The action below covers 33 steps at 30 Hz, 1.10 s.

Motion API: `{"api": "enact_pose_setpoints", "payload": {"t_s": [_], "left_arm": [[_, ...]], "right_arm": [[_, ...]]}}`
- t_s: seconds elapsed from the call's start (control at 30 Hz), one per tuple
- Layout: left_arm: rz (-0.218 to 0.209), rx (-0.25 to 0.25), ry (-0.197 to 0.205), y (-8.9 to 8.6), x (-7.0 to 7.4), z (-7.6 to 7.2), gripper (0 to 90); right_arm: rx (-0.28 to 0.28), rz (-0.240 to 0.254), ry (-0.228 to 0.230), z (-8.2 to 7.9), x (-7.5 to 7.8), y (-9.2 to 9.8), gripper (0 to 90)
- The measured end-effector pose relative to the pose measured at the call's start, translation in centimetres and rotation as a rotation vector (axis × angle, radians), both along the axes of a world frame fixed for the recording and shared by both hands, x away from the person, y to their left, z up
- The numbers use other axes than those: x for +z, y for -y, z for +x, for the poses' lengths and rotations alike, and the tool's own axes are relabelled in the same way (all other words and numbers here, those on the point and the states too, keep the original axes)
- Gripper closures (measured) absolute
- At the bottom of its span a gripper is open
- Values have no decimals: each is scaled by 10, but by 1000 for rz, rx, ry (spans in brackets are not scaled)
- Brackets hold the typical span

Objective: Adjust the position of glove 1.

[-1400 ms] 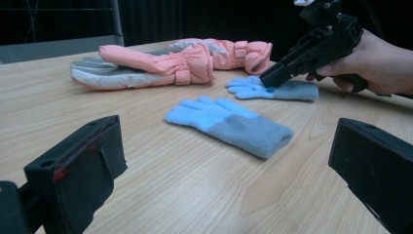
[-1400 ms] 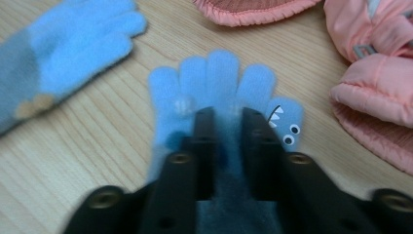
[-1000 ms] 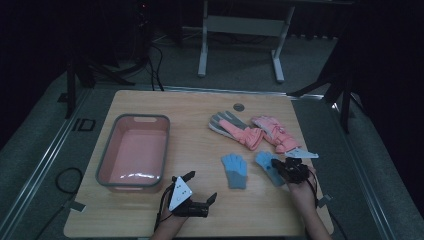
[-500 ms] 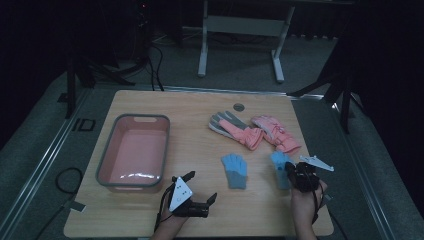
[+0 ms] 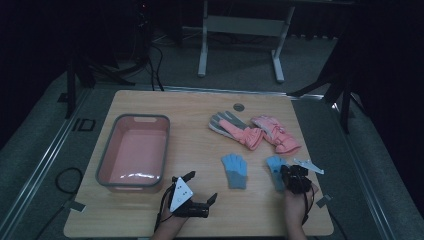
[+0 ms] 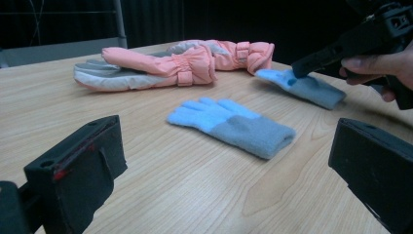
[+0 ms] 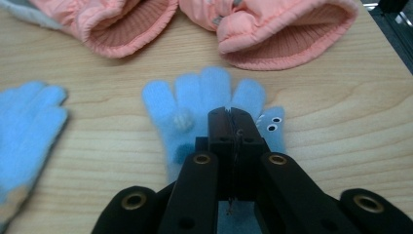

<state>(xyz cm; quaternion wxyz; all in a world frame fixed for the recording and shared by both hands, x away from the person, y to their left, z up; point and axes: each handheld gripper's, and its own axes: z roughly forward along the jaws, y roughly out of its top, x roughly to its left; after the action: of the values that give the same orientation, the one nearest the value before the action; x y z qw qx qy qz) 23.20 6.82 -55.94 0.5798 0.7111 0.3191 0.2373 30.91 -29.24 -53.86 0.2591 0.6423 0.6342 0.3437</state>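
Note:
Two small blue knit gloves lie on the wooden table. The left one [image 5: 234, 169] [image 6: 234, 124] [image 7: 24, 131] lies flat and untouched. My right gripper [image 5: 284, 172] [image 7: 231, 114] [image 6: 294, 73] is shut, its tips pinching the palm of the right blue glove [image 5: 274, 165] [image 7: 185, 97] [image 6: 316, 90], which has googly eyes at one side. My left gripper [image 5: 200, 187] [image 6: 229, 146] rests open near the front edge, pointing at the left blue glove with nothing between its jaws. Two pink padded gloves [image 5: 240, 129] [image 5: 277, 134] [image 6: 185, 63] lie behind.
A pink bin with a grey rim [image 5: 107, 160] stands at the left of the table [image 5: 190, 107]. A small grey disc [image 5: 238, 107] sits near the far edge. A metal stand [image 5: 240, 30] is on the floor beyond the table.
My right gripper and the blue glove under its tips have shifted a little to the right and toward the near edge. The left gripper has stayed put.

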Motion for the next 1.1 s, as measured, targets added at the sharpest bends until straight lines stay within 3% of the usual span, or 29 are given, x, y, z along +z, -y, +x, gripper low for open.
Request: {"api": "enact_pose_setpoints", "payload": {"t_s": [0.3,0.43,0.5,0.57,0.63,0.7,0.73,0.8,0.83,0.9,0.97,1.1], "left_arm": [[3,-4,0,0,0,0,1],[3,-6,0,0,0,0,1],[3,-8,1,0,0,0,0],[3,-9,0,0,0,0,1],[1,-10,-1,0,0,0,0],[2,-10,-2,0,0,1,0],[2,-10,-2,0,0,1,1],[1,-11,-1,0,0,0,1],[1,-10,-1,0,0,0,1],[-3,-11,-4,0,0,1,1],[-3,-12,-5,0,0,1,0],[-4,-12,-6,0,0,1,1]], "right_arm": [[-31,10,-16,3,-15,-5,882],[-7,34,-25,4,-11,-2,802],[28,18,-25,5,-4,1,763],[93,14,11,4,5,5,697],[144,-46,-1,6,13,10,662],[203,-33,23,9,21,17,633],[239,-57,27,11,25,19,615],[352,-56,59,13,31,25,599],[394,-79,56,14,32,27,605],[501,-87,53,15,31,32,622],[574,-87,36,15,25,37,633],[632,-113,-3,17,7,46,644]]}}
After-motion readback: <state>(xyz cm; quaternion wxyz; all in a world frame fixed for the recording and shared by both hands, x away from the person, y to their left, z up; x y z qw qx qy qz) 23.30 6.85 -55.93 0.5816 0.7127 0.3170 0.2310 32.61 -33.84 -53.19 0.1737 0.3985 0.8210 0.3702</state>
